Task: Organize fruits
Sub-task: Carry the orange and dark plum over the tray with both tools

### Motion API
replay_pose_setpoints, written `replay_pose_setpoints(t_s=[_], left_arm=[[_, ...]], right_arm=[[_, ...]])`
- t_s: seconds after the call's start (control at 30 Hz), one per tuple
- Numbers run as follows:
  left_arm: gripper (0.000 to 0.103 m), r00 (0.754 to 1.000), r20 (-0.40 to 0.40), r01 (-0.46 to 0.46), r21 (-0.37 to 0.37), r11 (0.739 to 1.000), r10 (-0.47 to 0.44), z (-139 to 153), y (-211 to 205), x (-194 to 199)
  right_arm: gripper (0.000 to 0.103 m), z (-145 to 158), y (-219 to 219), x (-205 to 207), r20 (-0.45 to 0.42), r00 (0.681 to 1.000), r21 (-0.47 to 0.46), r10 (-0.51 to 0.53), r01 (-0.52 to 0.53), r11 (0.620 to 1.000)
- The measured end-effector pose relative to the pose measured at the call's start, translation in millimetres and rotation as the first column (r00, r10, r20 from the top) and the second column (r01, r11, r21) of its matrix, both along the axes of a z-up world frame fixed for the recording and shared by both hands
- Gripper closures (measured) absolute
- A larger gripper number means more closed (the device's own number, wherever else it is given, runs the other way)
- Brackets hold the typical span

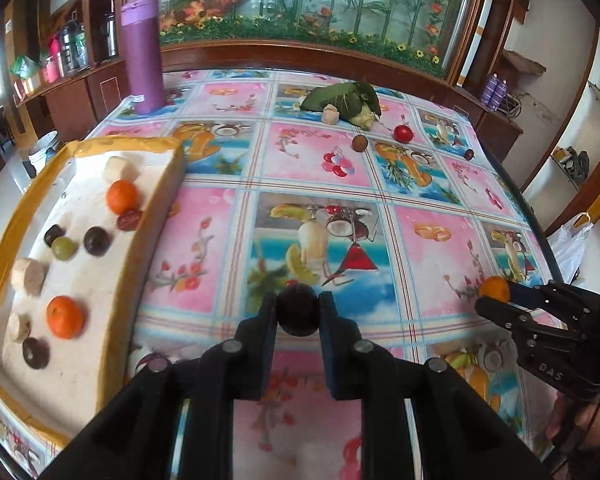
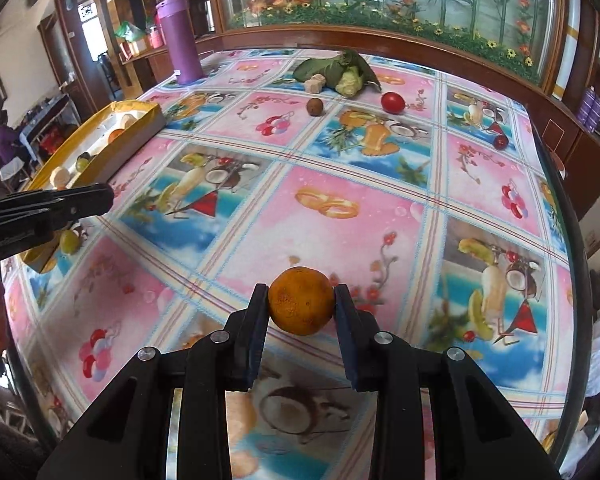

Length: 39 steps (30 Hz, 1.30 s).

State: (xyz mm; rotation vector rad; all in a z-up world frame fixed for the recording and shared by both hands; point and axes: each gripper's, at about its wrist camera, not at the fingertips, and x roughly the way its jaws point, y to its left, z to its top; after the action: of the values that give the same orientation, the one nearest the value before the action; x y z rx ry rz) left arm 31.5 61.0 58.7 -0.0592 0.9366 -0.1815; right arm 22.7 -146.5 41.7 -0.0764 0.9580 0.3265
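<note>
My left gripper point(image 1: 298, 312) is shut on a dark plum point(image 1: 298, 314), held above the patterned tablecloth just right of the yellow-rimmed tray point(image 1: 168, 184). The tray holds several fruits: oranges point(image 1: 65, 316), dark plums point(image 1: 97, 241), a green grape point(image 1: 63, 248) and pale pieces point(image 1: 28, 276). My right gripper point(image 2: 301, 306) is shut on an orange point(image 2: 301, 306); it also shows in the left wrist view point(image 1: 494, 294) at the right. Loose on the far table lie a red tomato point(image 2: 393, 102), a brown fruit point(image 2: 314, 107) and a small dark red fruit point(image 2: 501, 142).
A tall purple flask point(image 1: 142, 52) stands at the far left corner. A leafy cabbage point(image 2: 350, 76) with a pale cube point(image 2: 314, 83) lies at the far side. A wooden cabinet with a glass panel runs behind the table point(image 2: 340, 200). The left gripper's body point(image 2: 48, 208) shows near the tray.
</note>
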Motion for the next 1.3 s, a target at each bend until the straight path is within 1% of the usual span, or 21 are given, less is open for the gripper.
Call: replay_pose_setpoints(t_s=[0.2, 0.37, 0.73, 0.93, 1.03, 1.17, 1.3], left_arm=[[0.080, 0.999, 0.030, -0.030, -0.008, 1.000, 0.030, 10, 28, -15], [0.080, 0.997, 0.037, -0.064, -0.014, 0.998, 0.064, 13, 55, -23], [0.080, 0.983, 0.042, -0.177, -0.029, 0.984, 0.178, 17, 123, -27], [0.080, 0.964, 0.036, -0.263, -0.025, 0.965, 0.263, 15, 168, -31], [0.080, 0.954, 0.029, -0.297, -0.009, 0.955, 0.297, 13, 188, -31], [0.080, 0.944, 0.020, -0.330, -0.001, 0.944, 0.330, 11, 209, -33], [0.080, 0.939, 0.009, -0.343, -0.005, 0.939, 0.343, 7, 218, -35]], right_arm=[[0.071, 8, 35, -2, 0.008, 0.999, 0.004, 0.033, -0.033, 0.999], [0.071, 15, 68, 0, 0.015, 0.997, 0.015, 0.077, -0.077, 0.997], [0.072, 26, 137, 17, 0.022, 0.983, 0.025, 0.181, -0.181, 0.983], [0.072, 35, 174, 29, 0.040, 0.967, 0.012, 0.250, -0.251, 0.968], [0.072, 41, 191, 38, 0.049, 0.959, 0.016, 0.281, -0.282, 0.959], [0.072, 46, 213, 50, 0.053, 0.946, 0.030, 0.321, -0.323, 0.946], [0.072, 47, 238, 56, 0.053, 0.926, 0.019, 0.373, -0.375, 0.927]])
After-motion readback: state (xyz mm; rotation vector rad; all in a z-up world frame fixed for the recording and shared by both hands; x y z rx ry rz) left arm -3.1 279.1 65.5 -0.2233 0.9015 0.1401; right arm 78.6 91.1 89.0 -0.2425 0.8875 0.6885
